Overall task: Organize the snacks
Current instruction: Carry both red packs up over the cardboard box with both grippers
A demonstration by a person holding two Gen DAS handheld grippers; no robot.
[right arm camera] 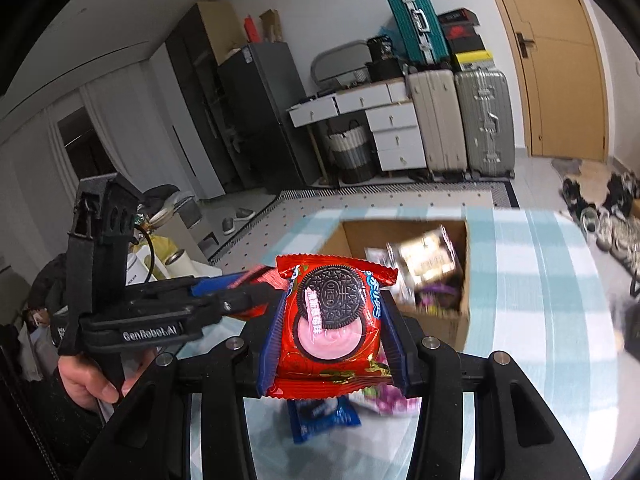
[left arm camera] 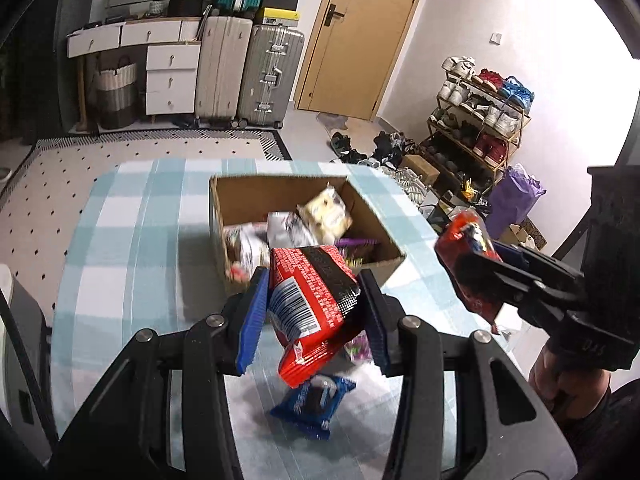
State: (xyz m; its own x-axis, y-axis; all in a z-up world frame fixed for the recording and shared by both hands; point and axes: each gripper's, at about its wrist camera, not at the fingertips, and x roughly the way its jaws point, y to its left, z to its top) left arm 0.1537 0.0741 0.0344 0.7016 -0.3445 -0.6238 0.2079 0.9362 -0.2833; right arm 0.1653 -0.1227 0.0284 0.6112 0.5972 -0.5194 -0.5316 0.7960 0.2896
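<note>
Red snack packets point(left arm camera: 312, 304) between both jaws.

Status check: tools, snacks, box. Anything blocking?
Left tool shut on a red snack pack. Right tool shut on a red Oreo pack. Cardboard box open ahead, part filled. Blue pack on table; path clear.

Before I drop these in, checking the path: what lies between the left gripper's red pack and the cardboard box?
Nothing: only bare checked tablecloth between red pack and box, in the left wrist view.
</note>
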